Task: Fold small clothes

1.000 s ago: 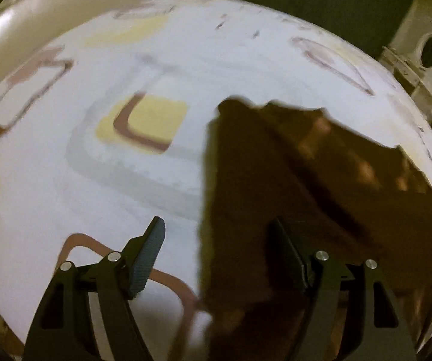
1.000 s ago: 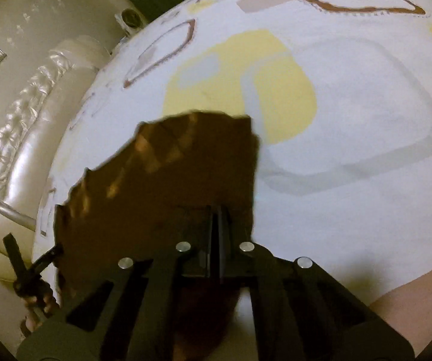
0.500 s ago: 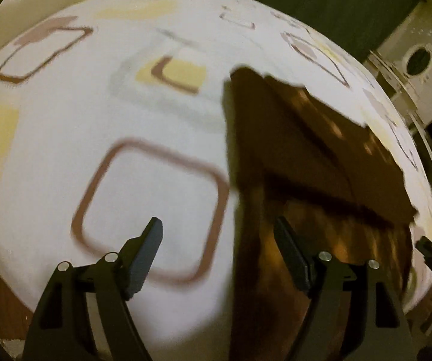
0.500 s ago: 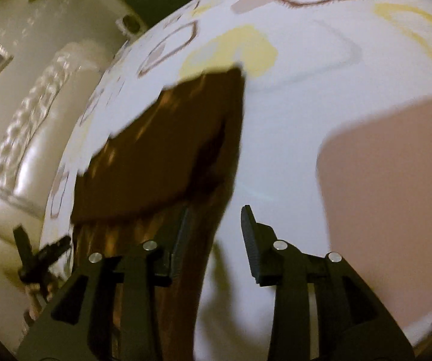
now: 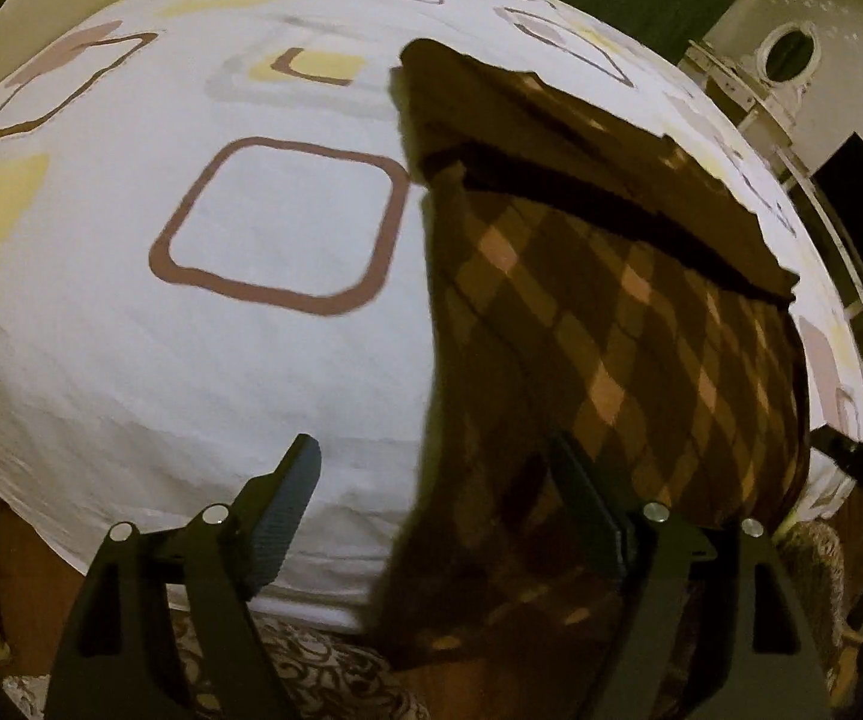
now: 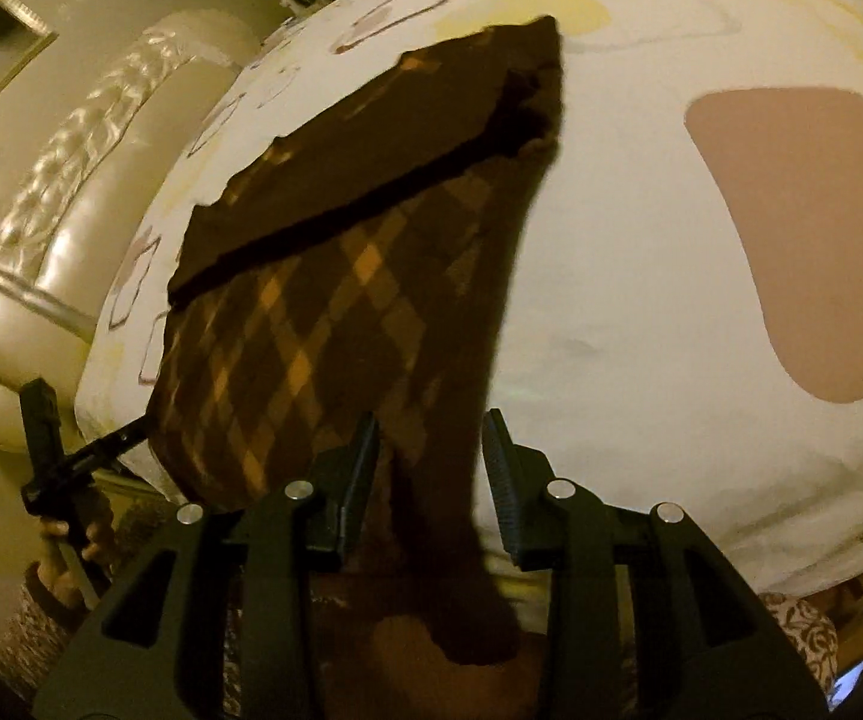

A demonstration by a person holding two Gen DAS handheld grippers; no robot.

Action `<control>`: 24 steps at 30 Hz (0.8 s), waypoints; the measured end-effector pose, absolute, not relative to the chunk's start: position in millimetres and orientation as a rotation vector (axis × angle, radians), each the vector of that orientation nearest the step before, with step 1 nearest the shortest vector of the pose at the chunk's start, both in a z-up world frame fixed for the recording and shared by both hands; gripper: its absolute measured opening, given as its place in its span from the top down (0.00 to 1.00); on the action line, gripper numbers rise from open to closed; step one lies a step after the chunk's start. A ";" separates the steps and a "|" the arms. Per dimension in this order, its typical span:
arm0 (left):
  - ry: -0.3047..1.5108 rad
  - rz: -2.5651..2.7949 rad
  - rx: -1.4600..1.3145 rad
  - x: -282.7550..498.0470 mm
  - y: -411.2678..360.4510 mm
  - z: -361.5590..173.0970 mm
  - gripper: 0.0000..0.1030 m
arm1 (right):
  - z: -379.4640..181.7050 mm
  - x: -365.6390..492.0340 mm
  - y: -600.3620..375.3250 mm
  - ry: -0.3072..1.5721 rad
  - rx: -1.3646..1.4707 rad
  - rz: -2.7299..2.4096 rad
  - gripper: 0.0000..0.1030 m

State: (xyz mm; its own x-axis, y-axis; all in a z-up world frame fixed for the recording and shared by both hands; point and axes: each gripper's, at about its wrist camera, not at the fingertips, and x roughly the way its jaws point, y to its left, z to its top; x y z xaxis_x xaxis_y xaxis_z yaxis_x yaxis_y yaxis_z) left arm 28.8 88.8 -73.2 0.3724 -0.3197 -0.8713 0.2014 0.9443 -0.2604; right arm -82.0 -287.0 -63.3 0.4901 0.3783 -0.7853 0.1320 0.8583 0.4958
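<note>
A brown garment with an orange diamond pattern (image 5: pixel 611 312) lies on the bed, its far end folded back over itself, its near end hanging over the bed's front edge. It also shows in the right wrist view (image 6: pixel 335 300). My left gripper (image 5: pixel 437 504) is open and empty above the garment's left near edge. My right gripper (image 6: pixel 431 468) is open and empty above the garment's right near edge. The left gripper also shows at the left of the right wrist view (image 6: pixel 47 456).
The bed sheet (image 5: pixel 191 360) is white with brown and yellow squares. A padded cream headboard (image 6: pixel 71 192) runs along the bed's left side in the right wrist view. A patterned rug (image 5: pixel 323 678) lies below the bed's front edge.
My right gripper opened and let go of the garment. Both grippers pulled back toward the bed's front edge. The garment's far part now lies folded over.
</note>
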 end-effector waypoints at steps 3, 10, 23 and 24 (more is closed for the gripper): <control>1.146 -0.339 -0.115 21.6 88.3 -78.8 0.22 | -65.2 -90.8 -273.9 1.093 0.523 0.155 0.66; 1.187 -0.362 -0.170 8.6 91.6 -93.0 0.22 | -77.0 -100.7 -253.4 1.126 0.446 0.127 0.66; 1.173 -0.352 -0.124 3.5 83.7 -93.9 0.19 | -83.3 -104.2 -252.5 1.149 0.423 0.114 0.90; 1.171 -0.353 -0.123 3.1 83.8 -93.7 0.18 | -81.9 -104.9 -256.5 1.150 0.452 0.127 0.94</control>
